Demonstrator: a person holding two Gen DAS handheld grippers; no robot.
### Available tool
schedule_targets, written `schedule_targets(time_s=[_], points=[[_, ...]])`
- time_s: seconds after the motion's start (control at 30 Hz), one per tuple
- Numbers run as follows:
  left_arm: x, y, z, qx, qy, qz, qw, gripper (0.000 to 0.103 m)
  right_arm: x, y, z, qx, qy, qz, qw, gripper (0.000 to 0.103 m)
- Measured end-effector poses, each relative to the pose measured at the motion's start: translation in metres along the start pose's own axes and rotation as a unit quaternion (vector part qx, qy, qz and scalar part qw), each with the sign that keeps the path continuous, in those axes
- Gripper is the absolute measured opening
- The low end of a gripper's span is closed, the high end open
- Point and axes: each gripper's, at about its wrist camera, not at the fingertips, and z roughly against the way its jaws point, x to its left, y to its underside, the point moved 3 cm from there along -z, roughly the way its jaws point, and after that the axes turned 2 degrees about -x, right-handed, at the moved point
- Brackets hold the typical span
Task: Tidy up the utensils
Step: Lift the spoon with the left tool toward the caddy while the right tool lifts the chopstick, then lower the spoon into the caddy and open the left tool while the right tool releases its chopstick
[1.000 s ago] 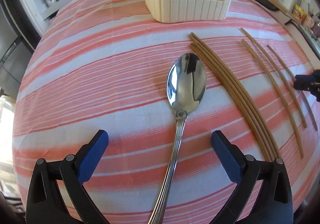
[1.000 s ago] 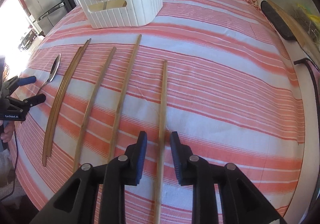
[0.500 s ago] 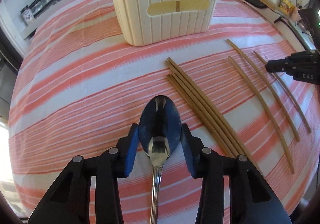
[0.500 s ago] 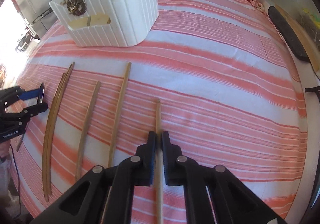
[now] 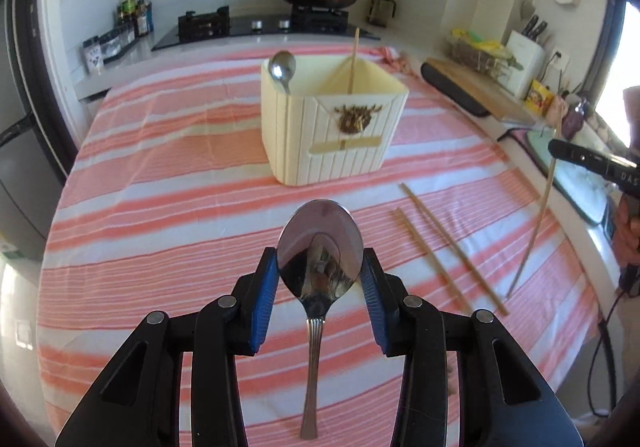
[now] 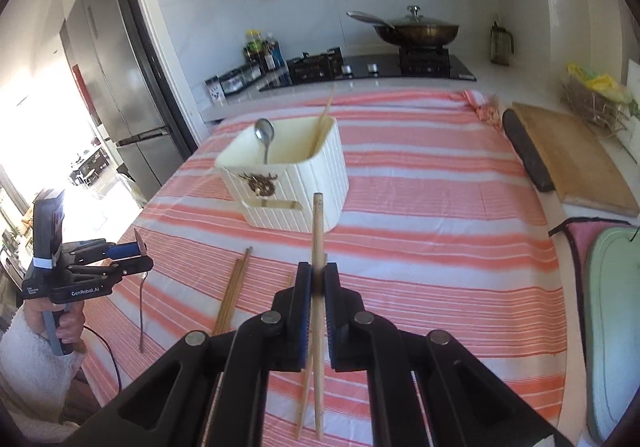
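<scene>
utensils are held in both tools above the striped tablecloth. a metal spoon is clamped by its bowl between the blue pads of the left gripper, its handle hanging down towards the cloth. a wooden chopstick is pinched between the nearly closed pads of the right gripper, its tip pointing up towards the cream holder. inside that holder a second spoon and a single chopstick are already stood upright. a bundle of loose chopsticks is left lying on the cloth between the two grippers, in front of the holder.
</scene>
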Motion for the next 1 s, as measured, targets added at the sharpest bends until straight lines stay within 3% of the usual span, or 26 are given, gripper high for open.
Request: schedule_targets(time_s=[0.2, 0.53, 0.73, 0.87, 1.0], points=[[0.004, -0.013, 0.034, -0.036, 0.033, 0.030, 0.9984, 0.041, 0.019, -0.010, 0.028, -0.057, 0.004, 0.018, 0.998, 0.007], [0.011, -0.049, 0.063, -0.065, 0.046, 0.043, 0.9959, 0.041, 0.029, -0.038, 0.036, -0.102, -0.006, 0.017, 0.995, 0.007], [0.012, -0.117, 0.094, -0.125, 0.072, 0.057, 0.9879, 0.041, 0.040, -0.088, 0.027, -0.125, 0.004, 0.055, 0.991, 0.007], [0.013, -0.173, 0.099, -0.180, 0.054, 0.066, 0.9800, 0.041, 0.049, -0.131, 0.022, -0.159, 0.006, 0.074, 0.985, 0.006], [0.018, -0.217, 0.074, -0.214, 0.024, 0.083, 0.9729, 0.041, 0.058, -0.166, 0.016, -0.216, 0.018, 0.089, 0.972, 0.007]])
